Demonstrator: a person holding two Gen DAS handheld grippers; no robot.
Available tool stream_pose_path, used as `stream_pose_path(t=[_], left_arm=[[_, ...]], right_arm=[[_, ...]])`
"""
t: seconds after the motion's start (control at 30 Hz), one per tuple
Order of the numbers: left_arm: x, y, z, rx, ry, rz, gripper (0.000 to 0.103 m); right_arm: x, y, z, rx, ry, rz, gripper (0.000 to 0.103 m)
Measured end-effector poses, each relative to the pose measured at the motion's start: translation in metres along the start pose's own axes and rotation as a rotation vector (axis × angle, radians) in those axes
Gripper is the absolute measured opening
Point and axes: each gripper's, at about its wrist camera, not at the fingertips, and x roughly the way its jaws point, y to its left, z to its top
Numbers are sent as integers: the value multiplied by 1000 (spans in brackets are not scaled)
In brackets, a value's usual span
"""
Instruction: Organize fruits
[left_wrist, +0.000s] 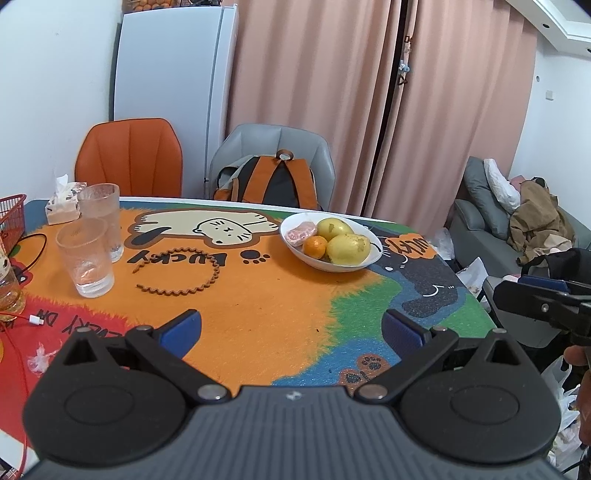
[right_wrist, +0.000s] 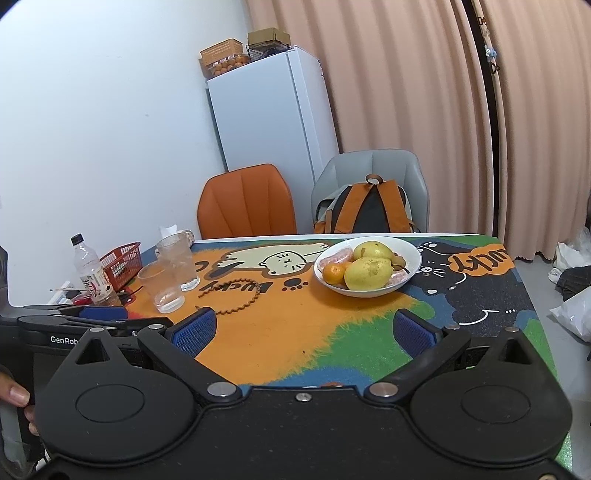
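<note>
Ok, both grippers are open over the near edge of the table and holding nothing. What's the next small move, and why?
Probably ease the right gripper forward toward the white bowl and line its open fingers on the small orange at the near rim. All the fruit sits in that bowl, and the mat between is bare. The left gripper is also open and empty, but the glasses stand on its side.

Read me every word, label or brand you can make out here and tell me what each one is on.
"LUCKY", upside down beside the cream cat, on the table mat.
"LUCKY", upside down in the orange bubble by the black cat on that mat.
"GenRob", cut off, on the left gripper.
Red mat edge lettering: partly hidden, unreadable.
Bottle label: too small.
</note>
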Motion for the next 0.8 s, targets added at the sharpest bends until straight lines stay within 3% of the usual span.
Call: stream_pose_path(t=[0.8], left_arm=[[-2, 2, 1, 0, -1, 2, 103]], right_arm=[[0, 0, 0, -2, 1, 1, 103]])
